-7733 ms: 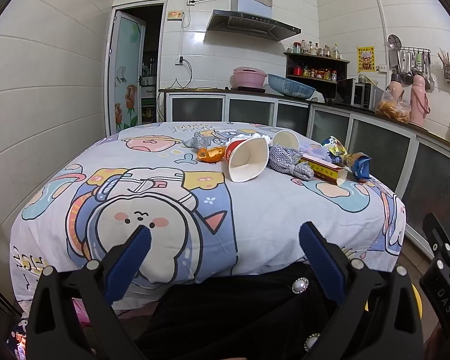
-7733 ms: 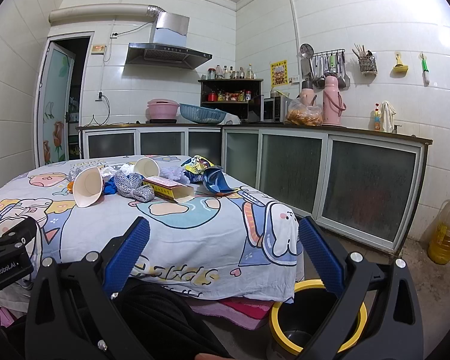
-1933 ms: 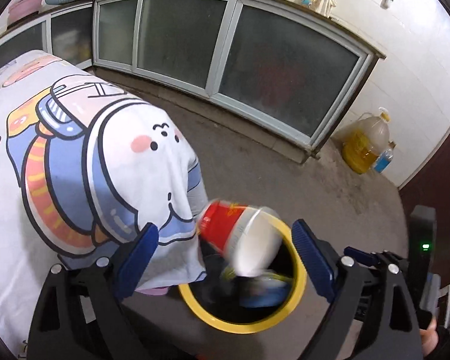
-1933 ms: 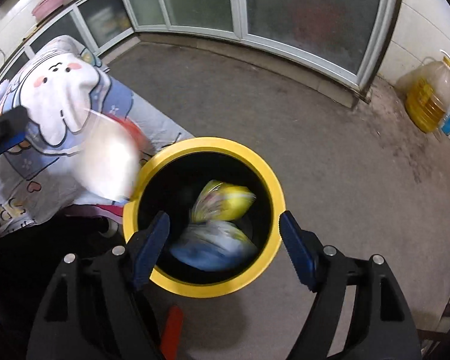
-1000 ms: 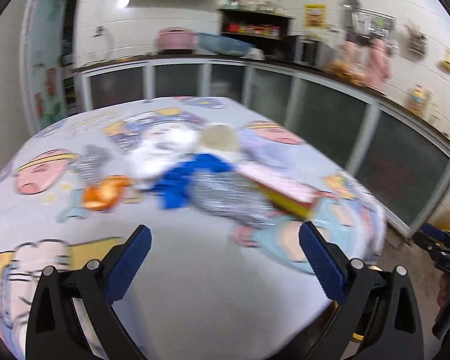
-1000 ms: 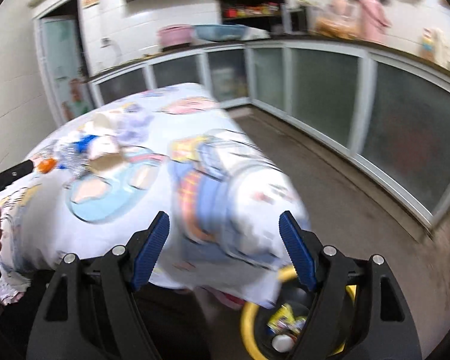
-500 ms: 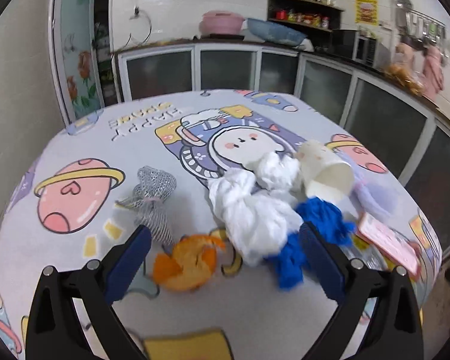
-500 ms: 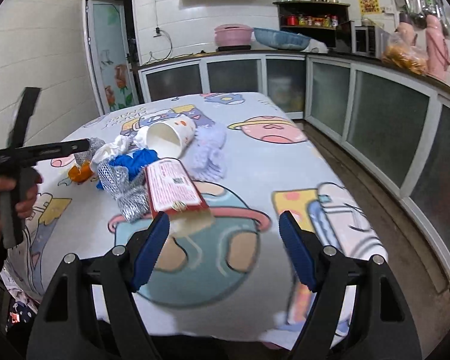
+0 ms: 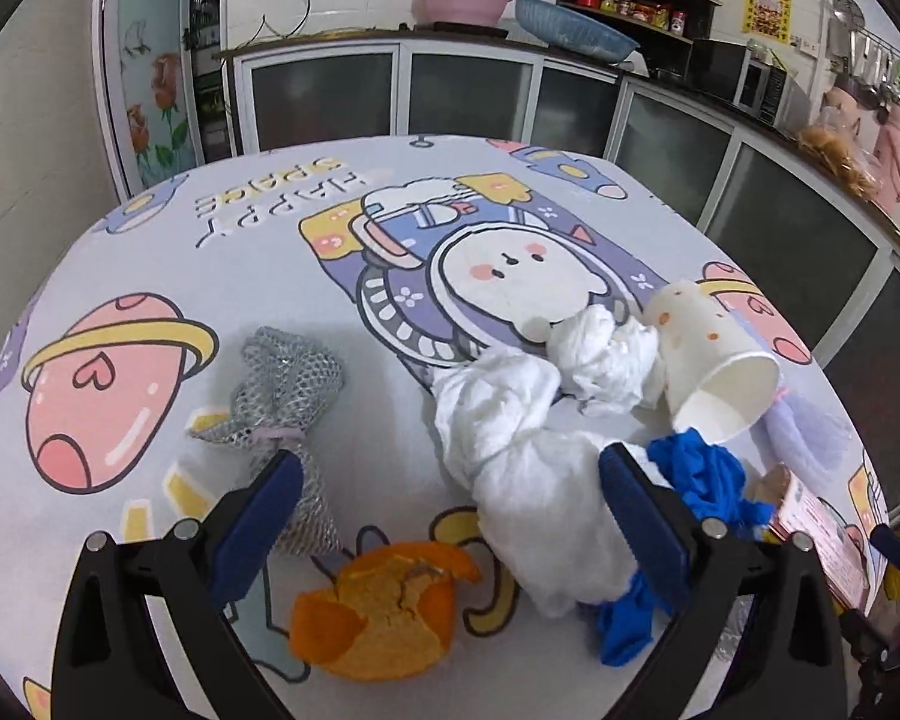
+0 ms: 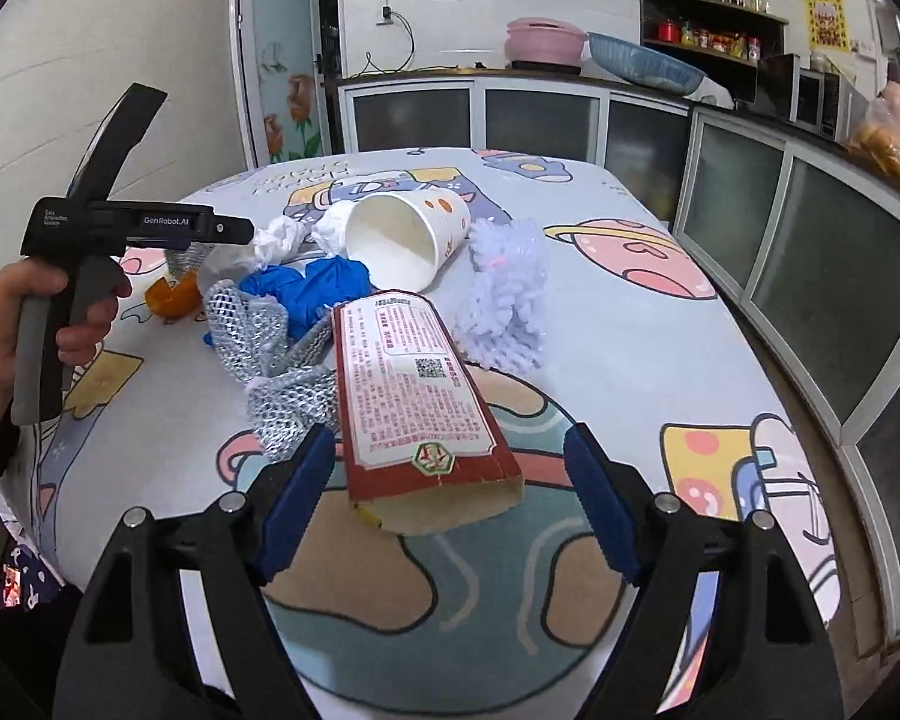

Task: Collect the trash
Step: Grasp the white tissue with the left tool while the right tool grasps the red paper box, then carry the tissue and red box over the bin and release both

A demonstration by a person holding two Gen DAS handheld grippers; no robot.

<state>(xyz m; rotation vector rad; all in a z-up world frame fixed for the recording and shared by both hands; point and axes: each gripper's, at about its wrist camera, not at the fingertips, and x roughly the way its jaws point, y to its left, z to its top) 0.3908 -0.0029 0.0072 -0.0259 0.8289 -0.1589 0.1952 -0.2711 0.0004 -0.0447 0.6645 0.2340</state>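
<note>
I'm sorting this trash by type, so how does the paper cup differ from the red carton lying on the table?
The paper cup is round, white with orange spots; the red carton is flat, rectangular and covered in print. The paper cup sits in the pile against the white tissue; the red carton lies nearer, its open end between the right tongs. Both lie on their sides, open-ended, on the tablecloth.

The trash sits packed in one cluster: paper cup (image 10: pixel 399 243), blue glove (image 10: pixel 312 291), white tissue wad (image 9: pixel 528 450), mesh foam net (image 10: pixel 282 372) and red carton (image 10: pixel 417 402) touch or overlap, leaving no gap between them. Orange peel (image 9: pixel 378 615) lies just beside the wad. Bare tablecloth (image 10: pixel 630 372) spreads right of the carton, and more (image 9: pixel 240 276) beyond the cluster.
</note>
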